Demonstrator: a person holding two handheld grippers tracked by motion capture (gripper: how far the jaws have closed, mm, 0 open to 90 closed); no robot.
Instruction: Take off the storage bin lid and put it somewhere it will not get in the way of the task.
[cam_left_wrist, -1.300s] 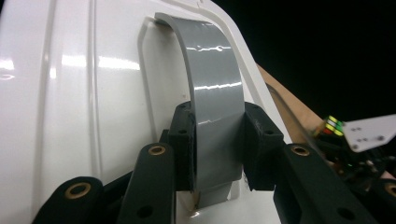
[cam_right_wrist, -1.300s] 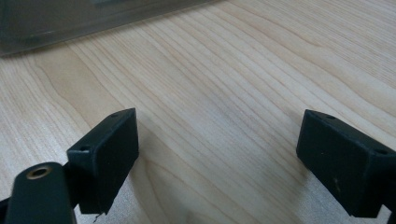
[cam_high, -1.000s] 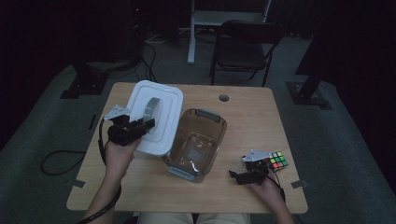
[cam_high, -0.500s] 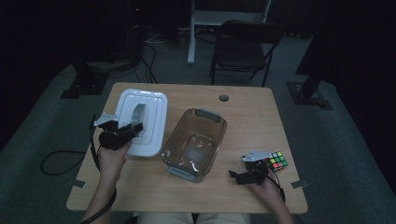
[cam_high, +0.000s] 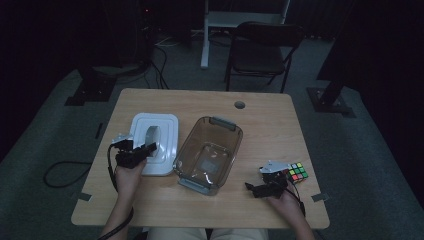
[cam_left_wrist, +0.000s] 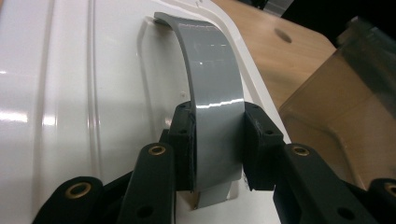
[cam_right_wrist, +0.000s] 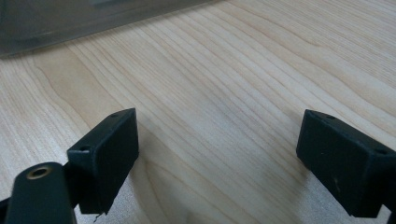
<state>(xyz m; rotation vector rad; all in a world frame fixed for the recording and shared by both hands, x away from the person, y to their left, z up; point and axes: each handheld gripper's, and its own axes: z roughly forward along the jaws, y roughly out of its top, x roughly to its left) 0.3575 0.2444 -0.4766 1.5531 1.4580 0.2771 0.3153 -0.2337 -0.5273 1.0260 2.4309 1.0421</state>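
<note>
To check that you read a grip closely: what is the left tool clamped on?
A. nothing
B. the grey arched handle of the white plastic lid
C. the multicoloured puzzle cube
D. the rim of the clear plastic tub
B: in the left gripper view the left tool has a jaw on each side of the grey arched handle of the white plastic lid.

A dim lab or studio: a lone wooden table (cam_high: 200, 210) on grey carpet, folding chair (cam_high: 264, 47), floor cables (cam_high: 60, 172).
</note>
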